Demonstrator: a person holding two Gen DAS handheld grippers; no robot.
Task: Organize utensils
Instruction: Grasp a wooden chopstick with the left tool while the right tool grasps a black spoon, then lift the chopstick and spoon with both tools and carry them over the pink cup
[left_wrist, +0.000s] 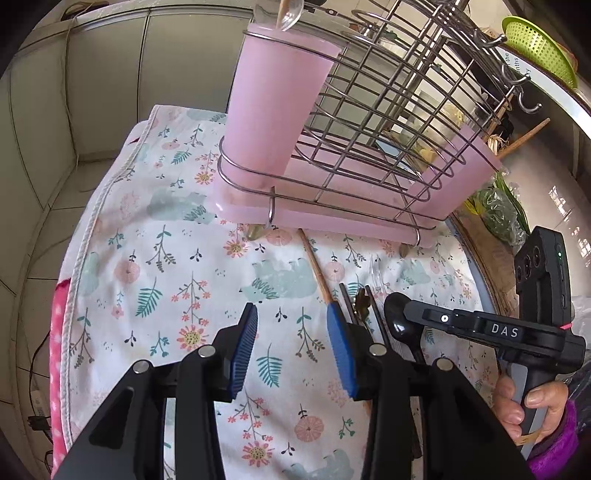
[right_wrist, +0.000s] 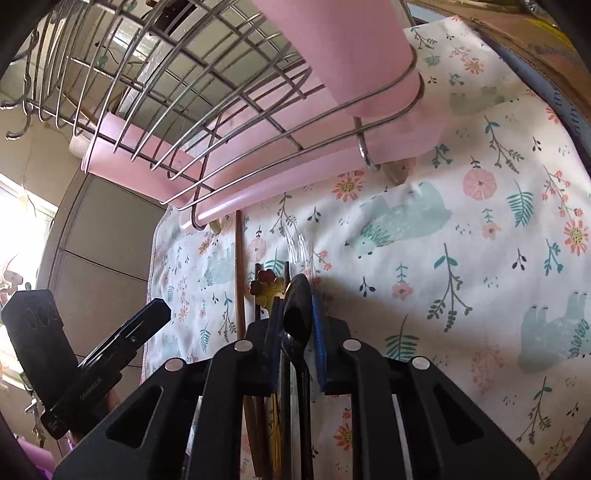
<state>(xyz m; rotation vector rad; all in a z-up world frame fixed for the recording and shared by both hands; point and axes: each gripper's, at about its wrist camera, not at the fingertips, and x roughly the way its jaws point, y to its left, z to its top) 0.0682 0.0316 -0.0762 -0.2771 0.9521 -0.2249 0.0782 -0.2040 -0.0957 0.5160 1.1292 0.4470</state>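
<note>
While the left gripper (left_wrist: 291, 350) hangs released over the floral-print cloth (left_wrist: 155, 236), nothing between its blue pads, we note the right gripper (right_wrist: 293, 332) clenched on a glossy black spoon (right_wrist: 297, 306), bowl pointing forward between the fingers. Beside that spoon lie dark chopsticks (right_wrist: 257, 295), a brown flower-topped utensil (right_wrist: 266, 284), a clear plastic fork (right_wrist: 300, 247) and a brown wooden stick (right_wrist: 239, 266), all on the cloth. Behind them stands a wire rack (left_wrist: 388, 122) on a pink tray (left_wrist: 332, 218), with a pink cup (left_wrist: 273, 103) holding another spoon (left_wrist: 291, 14).
</note>
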